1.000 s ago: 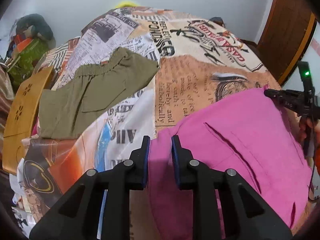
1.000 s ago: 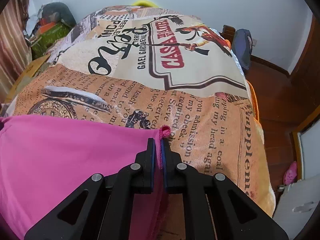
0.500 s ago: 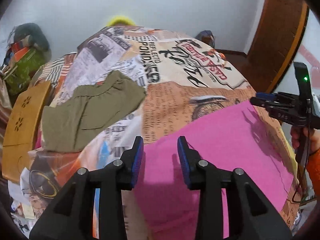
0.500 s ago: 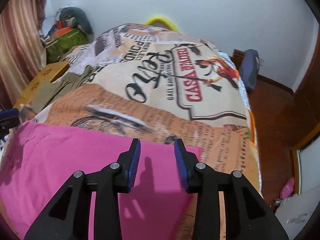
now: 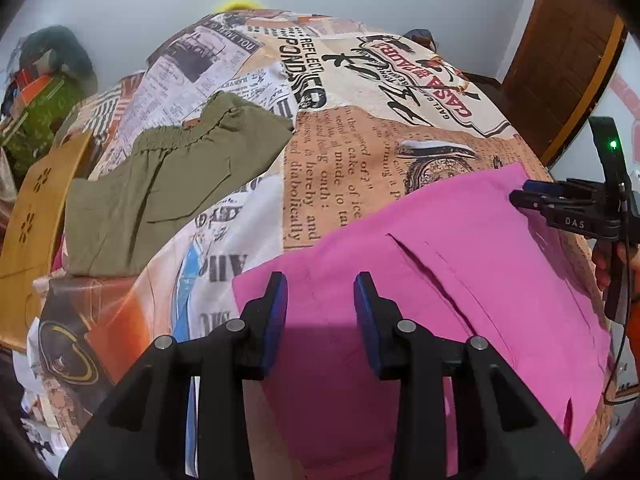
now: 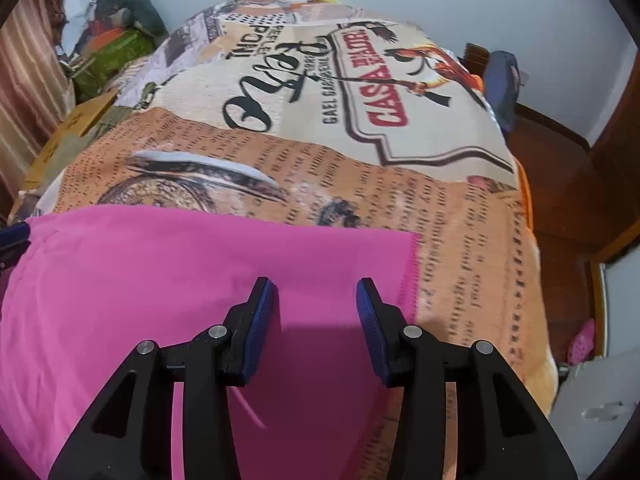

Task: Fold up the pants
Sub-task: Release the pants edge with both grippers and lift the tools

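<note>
Folded olive-green shorts [image 5: 168,196] lie well left of the flat pink fabric pants [image 5: 460,280] on the newspaper-print bedspread [image 5: 360,128]. Left gripper [image 5: 320,312] and right gripper [image 6: 316,316] hover above the pants, jaws wide, empty.

Your left gripper [image 5: 320,292] fills the bottom centre of the left wrist view, its two black fingers spread wide with a clear gap between the blue pads [image 5: 276,320], gripping nothing. Your right gripper [image 6: 316,294] sits the same way at the bottom centre of the right wrist view, jaws parted and empty. In the left view, that right gripper [image 5: 524,196] also shows at the right edge, pointing left, with your hand [image 5: 612,256] wrapped around its handle.
</note>
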A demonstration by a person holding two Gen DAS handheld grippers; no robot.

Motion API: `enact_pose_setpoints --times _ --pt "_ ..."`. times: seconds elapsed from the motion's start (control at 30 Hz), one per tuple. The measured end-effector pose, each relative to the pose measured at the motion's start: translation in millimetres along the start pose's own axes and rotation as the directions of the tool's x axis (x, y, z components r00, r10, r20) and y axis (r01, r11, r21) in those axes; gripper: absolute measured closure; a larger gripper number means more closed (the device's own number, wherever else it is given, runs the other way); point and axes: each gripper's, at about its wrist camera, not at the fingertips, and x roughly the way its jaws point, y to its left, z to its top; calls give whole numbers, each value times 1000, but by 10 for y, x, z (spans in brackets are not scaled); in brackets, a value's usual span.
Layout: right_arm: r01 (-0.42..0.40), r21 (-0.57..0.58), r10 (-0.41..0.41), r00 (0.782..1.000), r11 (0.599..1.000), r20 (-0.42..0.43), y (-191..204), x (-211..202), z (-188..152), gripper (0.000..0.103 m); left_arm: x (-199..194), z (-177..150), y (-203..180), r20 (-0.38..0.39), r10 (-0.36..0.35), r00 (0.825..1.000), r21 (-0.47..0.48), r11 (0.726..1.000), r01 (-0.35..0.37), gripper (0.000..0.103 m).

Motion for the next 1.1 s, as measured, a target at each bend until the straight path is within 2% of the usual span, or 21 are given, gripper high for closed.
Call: enact_pose_setpoints --times 0.13,0.33,0.67,0.8,0.87,0.93,1.1 --pt "8 12 -8 1000 1000 6 -11 -171 -59 63 -164 -40 -2 16 20 1000 -2 1000 -20 68" --pt "-6 -5 6 995 1000 98 124 -724 -158 63 -593 -153 -70 80 35 996 14 999 -36 67" --pt "-29 -39 38 967 999 251 430 -1541 -425 63 -1296 -508 -81 169 2 986 -34 999 4 52" --pt "-33 -45 45 958 998 283 539 -1689 -565 63 -1395 -682 -84 168 -25 985 -48 998 34 47" --pt "-36 -50 49 955 998 292 605 -1724 -652 63 -1414 -790 -125 161 -34 986 -38 998 41 39" --pt "-44 -49 57 954 998 293 654 -1731 -727 63 -1415 -870 -158 150 -49 987 -42 998 55 36" --pt "-60 -57 74 956 997 285 797 -1680 -890 63 -1340 -1130 -257 93 -105 990 -64 992 112 36"
